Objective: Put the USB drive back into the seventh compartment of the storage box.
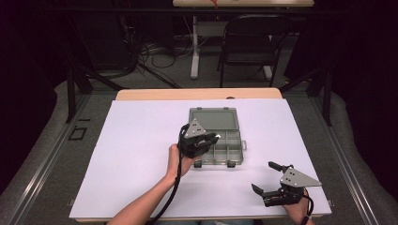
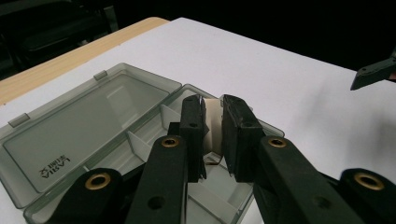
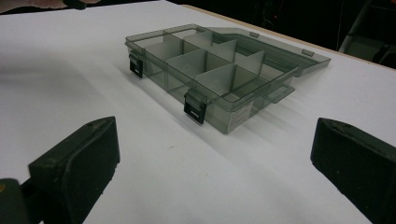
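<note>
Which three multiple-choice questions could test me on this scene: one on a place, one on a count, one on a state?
1. Where is the left tool?
A) over the open box
B) on the floor
C) on a chair seat

2. How many black latches does the box's front wall have?
A) none
B) two
C) five

3. How do the jaws of the right tool stand?
A) shut
B) shut on the box
C) wide open

Answers:
1 A, the high view shows it above the box's compartments.
2 B, the right gripper view shows two on that wall.
3 C, its jaws stand far apart with nothing between them.
</note>
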{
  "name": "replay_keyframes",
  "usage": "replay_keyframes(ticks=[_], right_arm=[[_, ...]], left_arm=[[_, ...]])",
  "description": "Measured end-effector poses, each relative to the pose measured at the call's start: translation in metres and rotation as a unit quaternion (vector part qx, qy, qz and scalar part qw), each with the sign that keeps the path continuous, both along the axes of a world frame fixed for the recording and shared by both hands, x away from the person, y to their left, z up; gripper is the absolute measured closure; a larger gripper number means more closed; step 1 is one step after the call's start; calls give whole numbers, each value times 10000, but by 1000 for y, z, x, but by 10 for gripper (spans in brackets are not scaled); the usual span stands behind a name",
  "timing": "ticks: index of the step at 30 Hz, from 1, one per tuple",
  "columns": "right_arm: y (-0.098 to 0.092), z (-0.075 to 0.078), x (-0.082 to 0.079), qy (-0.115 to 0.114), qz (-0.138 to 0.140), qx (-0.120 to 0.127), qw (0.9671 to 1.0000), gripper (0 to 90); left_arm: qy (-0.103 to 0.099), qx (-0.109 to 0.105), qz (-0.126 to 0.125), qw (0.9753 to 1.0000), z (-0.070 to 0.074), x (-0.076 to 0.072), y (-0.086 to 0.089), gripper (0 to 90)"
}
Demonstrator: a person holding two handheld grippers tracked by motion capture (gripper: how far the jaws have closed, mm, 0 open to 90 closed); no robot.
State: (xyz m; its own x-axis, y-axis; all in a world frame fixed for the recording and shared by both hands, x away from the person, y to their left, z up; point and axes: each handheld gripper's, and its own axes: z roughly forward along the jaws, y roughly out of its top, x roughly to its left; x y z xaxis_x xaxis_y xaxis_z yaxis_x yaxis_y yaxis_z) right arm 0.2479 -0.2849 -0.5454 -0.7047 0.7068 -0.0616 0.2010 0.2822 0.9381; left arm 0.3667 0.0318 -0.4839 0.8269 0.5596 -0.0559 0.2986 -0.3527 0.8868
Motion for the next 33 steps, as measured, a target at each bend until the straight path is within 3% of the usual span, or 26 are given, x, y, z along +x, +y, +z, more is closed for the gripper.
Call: replay_keyframes(ticks=[17, 33], right_arm=[[-1, 0, 0, -4, -21, -1, 10000, 8], [-1, 1, 0, -2, -26, 0, 10000, 8]], left_arm=[[358, -12, 169, 9992, -17, 6, -17, 785], [494, 36, 255, 9984, -28, 8, -28, 785]])
